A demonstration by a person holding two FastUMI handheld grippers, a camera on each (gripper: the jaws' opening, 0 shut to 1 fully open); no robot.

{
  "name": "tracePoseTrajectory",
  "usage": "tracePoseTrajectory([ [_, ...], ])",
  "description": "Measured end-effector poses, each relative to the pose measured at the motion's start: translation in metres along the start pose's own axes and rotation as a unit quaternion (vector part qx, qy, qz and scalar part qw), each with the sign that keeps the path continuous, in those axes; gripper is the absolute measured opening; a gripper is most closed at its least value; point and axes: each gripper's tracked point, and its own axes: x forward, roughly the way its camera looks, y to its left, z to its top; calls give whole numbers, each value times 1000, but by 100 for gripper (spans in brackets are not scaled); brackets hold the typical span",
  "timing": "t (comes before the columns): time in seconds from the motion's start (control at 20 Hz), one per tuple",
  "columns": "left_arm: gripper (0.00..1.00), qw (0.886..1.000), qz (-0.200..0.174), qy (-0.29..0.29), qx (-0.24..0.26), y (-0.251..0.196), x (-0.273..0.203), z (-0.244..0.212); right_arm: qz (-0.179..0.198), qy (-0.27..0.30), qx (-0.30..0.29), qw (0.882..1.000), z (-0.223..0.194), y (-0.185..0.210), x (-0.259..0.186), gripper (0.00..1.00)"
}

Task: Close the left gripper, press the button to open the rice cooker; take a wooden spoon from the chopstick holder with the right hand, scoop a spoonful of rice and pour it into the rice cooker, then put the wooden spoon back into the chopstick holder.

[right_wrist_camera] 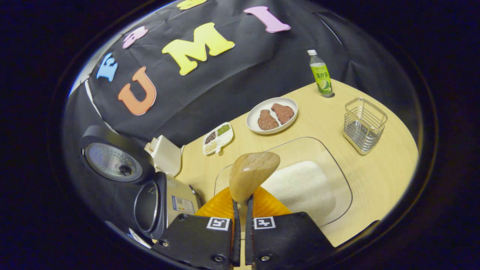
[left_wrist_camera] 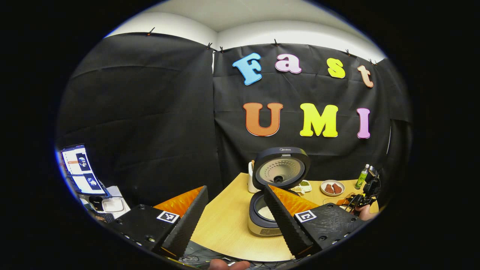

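Note:
The rice cooker [left_wrist_camera: 268, 217] stands on the wooden table with its round lid [left_wrist_camera: 281, 168] raised; white shows inside its pot. My left gripper [left_wrist_camera: 235, 190] is open, its fingers spread wide in front of the cooker, holding nothing. My right gripper [right_wrist_camera: 242, 200] is shut on the handle of a wooden spoon [right_wrist_camera: 253, 172], whose bowl is tipped up over the near-left rim of a clear tray [right_wrist_camera: 339, 172] holding a heap of rice [right_wrist_camera: 300, 187]. The wire chopstick holder [right_wrist_camera: 363, 125] stands to the right of the tray. The open cooker [right_wrist_camera: 150, 202] lies to the left.
On the table behind the tray are a white plate with two pieces of meat [right_wrist_camera: 272, 114], a small divided dish [right_wrist_camera: 218, 138], a green bottle [right_wrist_camera: 321, 75] and a white container [right_wrist_camera: 165, 153]. A lit screen [left_wrist_camera: 78, 168] stands far left. The other gripper [left_wrist_camera: 365, 195] is far right.

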Motion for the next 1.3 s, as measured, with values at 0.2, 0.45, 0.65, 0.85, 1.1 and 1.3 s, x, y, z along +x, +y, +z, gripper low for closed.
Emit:
tracePoseTrajectory([
  [0.2, 96, 1000, -4, 1, -1, -14, -5, 3, 32, -1, 91, 995, 9, -15, -3, 10],
  [0.45, 96, 1000, -6, 7, -3, -32, -8, 3, 77, -5, 214, 974, 26, -35, -17, 10],
  [0.65, 96, 1000, -4, 9, -4, -46, -8, 6, 95, -22, 249, 963, 48, -48, -40, 10],
  [0.85, 96, 1000, -2, 5, -1, -54, -6, 6, 121, -28, 243, 962, 73, -37, -70, 7],
  [1.1, 96, 1000, 3, -7, 8, -55, -7, 7, 174, -20, 200, 964, 91, 33, -104, 10],
  [1.3, 96, 1000, 17, -17, 17, -37, -15, 5, 224, 0, 154, 962, 85, 118, -112, 10],
])
